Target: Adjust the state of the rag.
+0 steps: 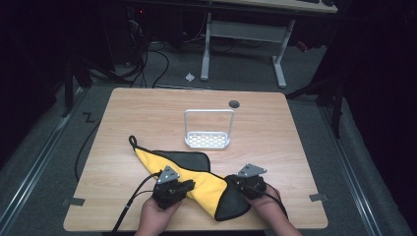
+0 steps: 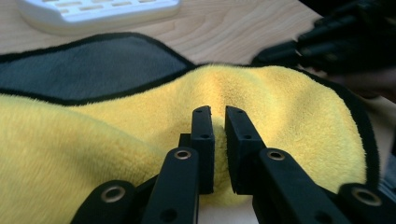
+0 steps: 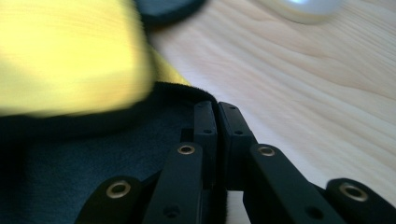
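1. Left gripper [image 2: 218,116]: jaws nearly together, pinching a raised fold of the yellow side of the cloth [image 2: 140,135]; fold visible between the pads in the left gripper view.
2. Right gripper [image 3: 217,109]: jaws pressed together at the black-bound hem of the cloth's dark grey side; whether fabric sits between the pads cannot be told, view blurred.
3. Cloth [image 1: 196,177]: yellow one face, dark grey the other, black edging. Lies on the near half of the table [image 1: 275,123], running diagonally from far left to near right.
4. Far-left end tapers to a corner with a small black hanging loop [image 1: 132,141], flat on the wood.
5. Grey flap folded over along the far edge, yellow band across the middle, grey again at the near-right end.
6. High view: left gripper [image 1: 189,186] at the near edge of the yellow band, right gripper [image 1: 231,181] at the near-right grey end; apart, cloth spanning between them.
7. Hands come in from the near table edge, one behind each gripper; grey three-cornered plates on top.
8. White rack [image 1: 208,139] with tall hoop handle and slotted base: mid-table, beyond the cloth, not touching it.
9. Small dark round disc [image 1: 234,103] near the far edge, behind the rack.
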Motion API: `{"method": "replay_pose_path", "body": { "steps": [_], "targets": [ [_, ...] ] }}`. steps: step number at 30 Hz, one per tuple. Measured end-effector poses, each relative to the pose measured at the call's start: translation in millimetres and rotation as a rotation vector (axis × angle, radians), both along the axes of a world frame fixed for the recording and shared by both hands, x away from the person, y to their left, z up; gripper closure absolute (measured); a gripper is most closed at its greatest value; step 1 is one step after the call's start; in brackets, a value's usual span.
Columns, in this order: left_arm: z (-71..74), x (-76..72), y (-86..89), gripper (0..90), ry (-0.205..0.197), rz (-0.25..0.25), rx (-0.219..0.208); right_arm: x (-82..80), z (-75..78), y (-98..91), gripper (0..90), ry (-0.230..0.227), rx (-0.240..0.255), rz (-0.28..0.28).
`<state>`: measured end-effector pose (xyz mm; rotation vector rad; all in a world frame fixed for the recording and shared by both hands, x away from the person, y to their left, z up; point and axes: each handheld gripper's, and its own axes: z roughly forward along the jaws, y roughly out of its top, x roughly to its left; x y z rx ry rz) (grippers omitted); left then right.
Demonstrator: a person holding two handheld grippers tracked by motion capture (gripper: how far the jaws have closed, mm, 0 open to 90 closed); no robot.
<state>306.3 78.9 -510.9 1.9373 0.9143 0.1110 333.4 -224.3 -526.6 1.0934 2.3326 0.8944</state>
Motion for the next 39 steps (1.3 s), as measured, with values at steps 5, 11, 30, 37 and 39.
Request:
{"method": "replay_pose_path", "body": {
  "steps": [5,11,30,37,39],
  "targets": [
    [-12.1,-19.9,1.7,80.9,0.052,-0.043,0.019,37.1,3.2,-14.2,87.0,0.016,0.016,-0.089],
    [-19.7,-27.1,8.6,72.2,0.049,-0.025,0.044,78.9,9.2,-20.7,76.2,0.009,-0.026,-0.206],
    [-15.2,84.9,42.6,65.8,0.047,0.203,0.178,-36.8,3.0,-37.0,67.9,0.058,0.02,-0.074],
    [-21.8,35.0,46.2,66.8,0.059,0.152,0.127,-5.7,1.5,-46.2,70.9,0.034,0.007,-0.139],
    [-22.5,18.2,45.1,66.3,0.081,0.121,0.096,13.8,2.1,-50.9,71.3,0.024,-0.014,-0.175]
  ]
}}
